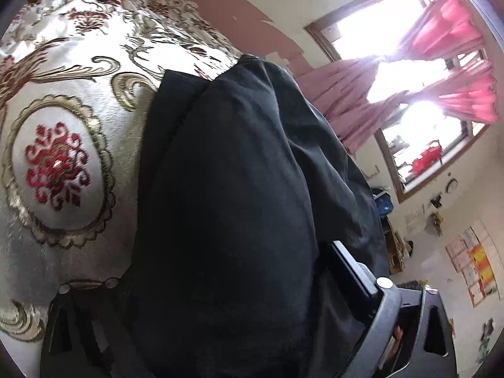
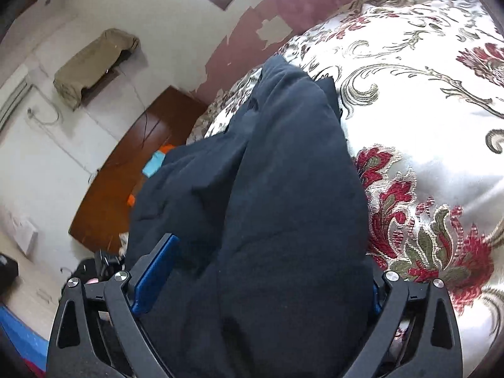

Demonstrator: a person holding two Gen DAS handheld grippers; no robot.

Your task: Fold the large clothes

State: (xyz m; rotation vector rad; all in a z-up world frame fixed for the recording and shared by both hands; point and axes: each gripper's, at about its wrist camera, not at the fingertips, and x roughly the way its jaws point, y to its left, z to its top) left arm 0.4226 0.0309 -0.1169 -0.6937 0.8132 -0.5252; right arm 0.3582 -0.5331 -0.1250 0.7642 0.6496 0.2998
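The garment (image 1: 226, 189) is plain dark navy, near black. The bedspread (image 1: 63, 163) is shiny cream with gold scrolls and dark red flower medallions; in the right view its flowers (image 2: 431, 239) are red with olive leaves. The curtains (image 1: 453, 72) are pink. The wall (image 2: 78, 126) is white, with peeling mauve paint. The headboard (image 2: 126, 173) is reddish brown.

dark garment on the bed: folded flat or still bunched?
Bunched. The dark garment lies in a long rumpled heap on the floral bedspread, creased and uneven, not squared.
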